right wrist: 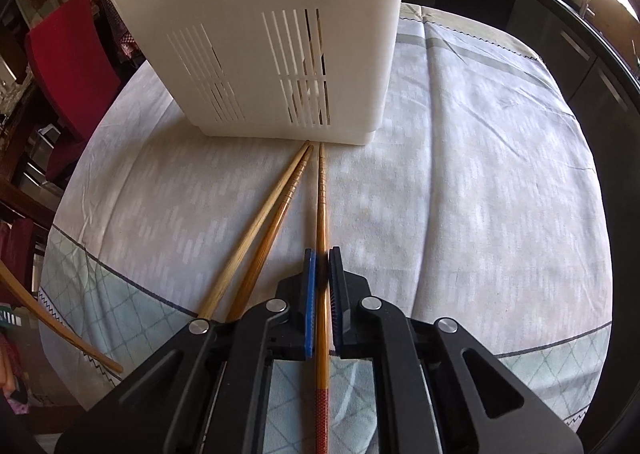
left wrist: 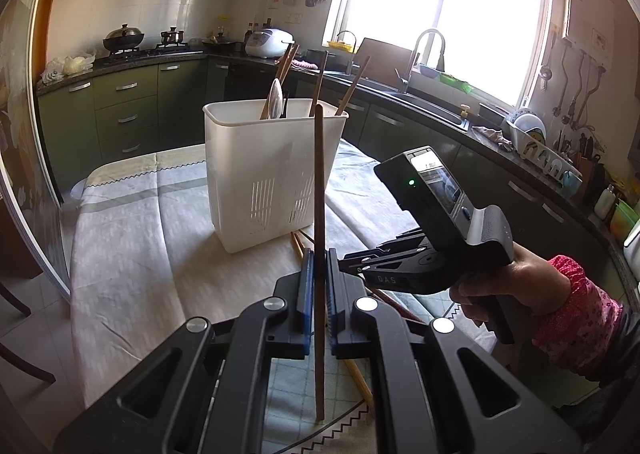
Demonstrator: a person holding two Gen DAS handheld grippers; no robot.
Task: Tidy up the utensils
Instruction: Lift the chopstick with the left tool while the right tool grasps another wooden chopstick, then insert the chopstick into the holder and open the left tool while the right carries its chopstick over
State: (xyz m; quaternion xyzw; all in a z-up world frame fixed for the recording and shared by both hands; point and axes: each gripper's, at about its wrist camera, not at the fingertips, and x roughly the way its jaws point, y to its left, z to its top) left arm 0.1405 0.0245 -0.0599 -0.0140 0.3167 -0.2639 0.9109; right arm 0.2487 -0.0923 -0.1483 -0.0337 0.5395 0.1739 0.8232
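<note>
On the side of the right claw (left wrist: 348, 268), as seen from the left wrist view, the letters "DAS" are printed in pale type; no other writing can be read. Behind it, a white plastic bin (left wrist: 272, 158) with slotted lower walls is set upright on the cloth-covered counter (left wrist: 132, 234). Several wooden chopsticks (left wrist: 352, 84) and a pale spoon (left wrist: 275, 99) are stood inside the bin, leaning against its rim.

The left claw (left wrist: 319, 266) is closed tight on a dark brown chopstick (left wrist: 319, 182), which is held nearly upright in front of the bin, its lower end hanging below the pads and its upper end reaching about the height of the bin's rim.

The right claw (right wrist: 322, 266) is gripped by a hand (left wrist: 516, 286) in a pink patterned sleeve and is pointed steeply down at the counter. Its pads are pressed shut on an orange-brown chopstick (right wrist: 321, 194) with a red patterned handle end, whose ribbed tip is laid just short of the bin's base (right wrist: 280, 134). Two lighter chopsticks (right wrist: 264, 222) are left lying on the cloth just to its left, side by side, tips also near the bin. A further pale stick (right wrist: 60, 328) is seen at the counter's left edge.
</note>
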